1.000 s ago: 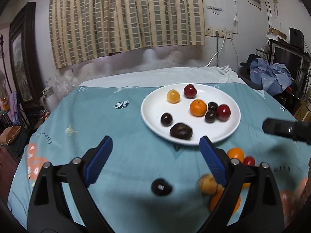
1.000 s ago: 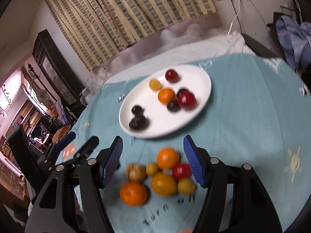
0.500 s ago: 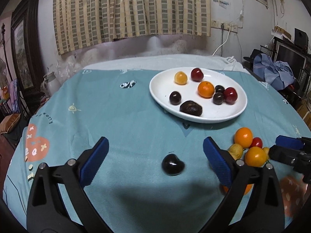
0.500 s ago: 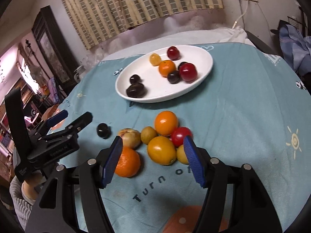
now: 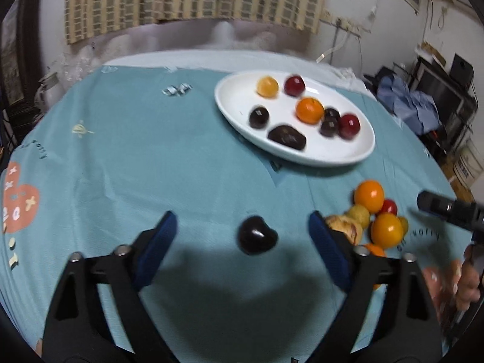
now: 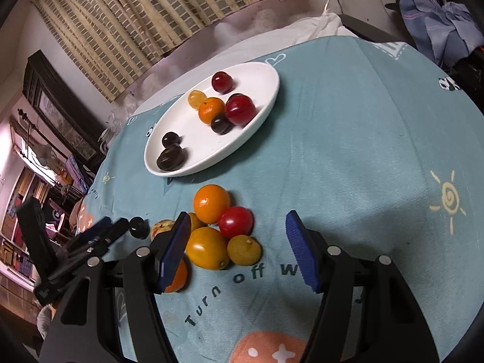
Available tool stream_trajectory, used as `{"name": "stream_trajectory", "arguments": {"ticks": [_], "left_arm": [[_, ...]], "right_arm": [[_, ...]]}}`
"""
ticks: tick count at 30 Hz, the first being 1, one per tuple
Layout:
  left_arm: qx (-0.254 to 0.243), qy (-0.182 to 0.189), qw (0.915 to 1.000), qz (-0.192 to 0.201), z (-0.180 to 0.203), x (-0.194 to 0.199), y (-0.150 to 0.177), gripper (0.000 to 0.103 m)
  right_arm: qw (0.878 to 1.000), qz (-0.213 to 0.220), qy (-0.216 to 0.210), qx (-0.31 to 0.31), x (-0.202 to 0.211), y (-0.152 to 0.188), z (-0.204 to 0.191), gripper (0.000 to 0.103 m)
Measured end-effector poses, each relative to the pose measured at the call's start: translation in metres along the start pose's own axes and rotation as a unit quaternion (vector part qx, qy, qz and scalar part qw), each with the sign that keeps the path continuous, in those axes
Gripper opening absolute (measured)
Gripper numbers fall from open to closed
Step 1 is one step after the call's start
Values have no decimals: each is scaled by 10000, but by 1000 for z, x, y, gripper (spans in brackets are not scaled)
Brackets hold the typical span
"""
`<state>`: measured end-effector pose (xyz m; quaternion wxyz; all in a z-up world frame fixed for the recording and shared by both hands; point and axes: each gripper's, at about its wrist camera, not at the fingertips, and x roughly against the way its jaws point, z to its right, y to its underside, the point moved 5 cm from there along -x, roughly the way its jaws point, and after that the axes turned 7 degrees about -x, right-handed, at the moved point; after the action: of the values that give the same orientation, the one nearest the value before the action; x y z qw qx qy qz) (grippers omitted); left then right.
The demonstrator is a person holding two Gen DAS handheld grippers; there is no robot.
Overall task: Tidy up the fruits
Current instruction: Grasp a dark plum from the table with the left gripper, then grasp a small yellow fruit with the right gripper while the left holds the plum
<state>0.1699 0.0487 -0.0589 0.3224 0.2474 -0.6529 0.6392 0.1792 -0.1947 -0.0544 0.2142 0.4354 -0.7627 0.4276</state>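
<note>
A white oval plate [image 5: 239, 96] [image 6: 266, 90] holds several dark, red and orange fruits. A loose dark plum [image 5: 256, 239] [image 6: 138, 227] lies on the teal cloth, between the open jaws of my left gripper [image 5: 243, 242], just ahead of them. A cluster of loose fruits lies in front of the plate: an orange [image 6: 211, 203] [image 5: 369, 196], a red fruit [image 6: 236, 222], a yellow-orange fruit [image 6: 207, 248] and a small yellow one [image 6: 244, 250]. My right gripper [image 6: 239, 251] is open around the near side of this cluster, holding nothing.
The round table carries a teal printed cloth [image 5: 136, 163]. Curtains and a wall stand behind it. Blue clothes [image 5: 408, 106] and a cluttered shelf are at the right. The left gripper shows at the left in the right wrist view [image 6: 90, 236].
My left gripper has moved closer to the dark plum, which now sits between its jaws. My right gripper has moved forward over the fruit cluster. Both stay open.
</note>
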Motion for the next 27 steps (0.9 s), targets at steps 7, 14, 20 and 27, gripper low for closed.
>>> {"name": "stream_trajectory", "arguments": {"ticks": [7,14,20,27], "left_arm": [[-386,-45,9992,-132,14,-10,7,57],[-657,-47,9974,-276,23,-24,12,43],[-573,41,9979,-292,20,-28,11,42],[-503,32,9985,-234,19,-24,10,33]], "right_arm": [[9999,-10,29,-103,0,-1,4,65],[10000,-40,39,-42,-3,-1,3,65],[9999,-30,77,67,-4,0,1,65],[9995,-181,-57,236,-5,7,-8,65]]}}
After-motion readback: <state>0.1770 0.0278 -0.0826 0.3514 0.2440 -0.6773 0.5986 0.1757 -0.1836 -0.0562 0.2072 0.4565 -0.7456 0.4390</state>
